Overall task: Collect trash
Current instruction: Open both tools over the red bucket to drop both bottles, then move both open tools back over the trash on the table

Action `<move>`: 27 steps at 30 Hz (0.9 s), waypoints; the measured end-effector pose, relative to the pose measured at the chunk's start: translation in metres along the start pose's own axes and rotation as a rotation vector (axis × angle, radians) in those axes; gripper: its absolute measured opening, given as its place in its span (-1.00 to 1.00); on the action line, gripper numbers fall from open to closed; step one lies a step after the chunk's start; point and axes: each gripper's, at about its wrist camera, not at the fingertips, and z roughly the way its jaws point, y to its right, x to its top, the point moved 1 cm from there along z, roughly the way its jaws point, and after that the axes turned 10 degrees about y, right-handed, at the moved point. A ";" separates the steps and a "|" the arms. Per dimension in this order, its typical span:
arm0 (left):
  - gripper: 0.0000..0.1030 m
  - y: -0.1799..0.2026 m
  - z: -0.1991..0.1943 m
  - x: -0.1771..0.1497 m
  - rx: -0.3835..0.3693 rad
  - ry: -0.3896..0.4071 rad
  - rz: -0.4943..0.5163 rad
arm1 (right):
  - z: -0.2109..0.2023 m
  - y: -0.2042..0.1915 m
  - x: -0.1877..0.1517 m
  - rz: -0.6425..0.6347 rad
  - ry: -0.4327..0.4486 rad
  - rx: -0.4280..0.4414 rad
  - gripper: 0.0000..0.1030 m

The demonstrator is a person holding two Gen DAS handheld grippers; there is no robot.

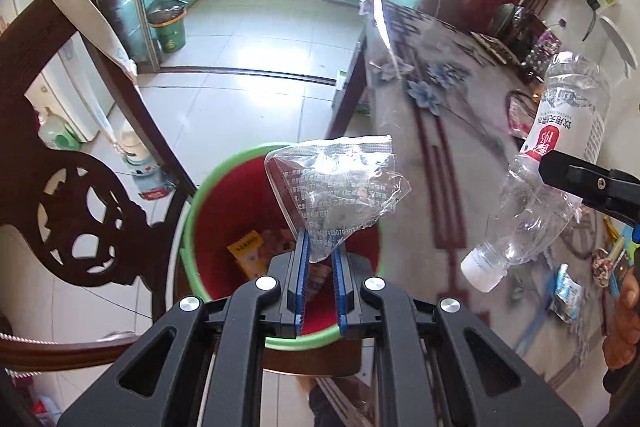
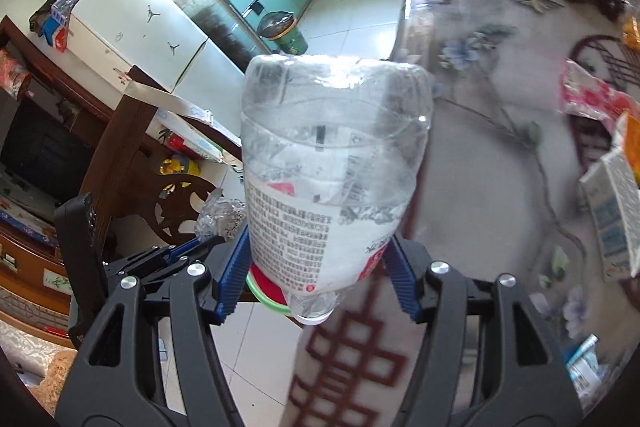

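Left tongs (image 1: 320, 247): clenched on the lower corner of a crumpled clear plastic wrapper (image 1: 336, 187) with printed text. The wrapper stands up from the blue pads (image 1: 303, 259) and hangs directly above the open mouth of a bin (image 1: 192, 227) with a green rim and red inside, which stands on the floor just beside the bench's near-left edge. Some scraps, one of them yellow, lie at the bottom of the bin.

Right tongs (image 2: 318, 263): grasping an empty clear water bottle (image 2: 332, 179) across its labelled middle, both blue pads (image 2: 236, 267) pressed to its sides. The bottle is held upside down, white cap lowest and base uppermost. In the left wrist view the same bottle (image 1: 560, 163) is in the air over the bench (image 1: 460, 155), tilted, cap towards the bin, well above the patterned cloth.

Bench: covered with a floral cloth under a clear sheet. More litter remains along its right edge: a small blue-and-white packet (image 1: 566, 297) and a carton (image 2: 612, 211) beside a pink wrapper (image 2: 592, 95).

A carved dark wooden chair (image 1: 80, 219) stands left of the bin. A second green bin (image 1: 168, 23) sits by the kitchen doorway.
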 end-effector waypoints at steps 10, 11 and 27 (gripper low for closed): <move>0.38 -0.019 -0.016 0.023 0.052 0.081 -0.058 | -0.003 -0.003 0.012 0.057 0.020 0.036 0.49; 0.38 -0.015 -0.018 0.023 0.044 0.083 -0.054 | -0.010 0.000 0.012 0.062 0.026 0.029 0.49; 0.41 0.141 -0.026 0.014 -0.197 0.074 0.140 | -0.118 0.059 -0.006 -0.041 0.163 -0.217 0.49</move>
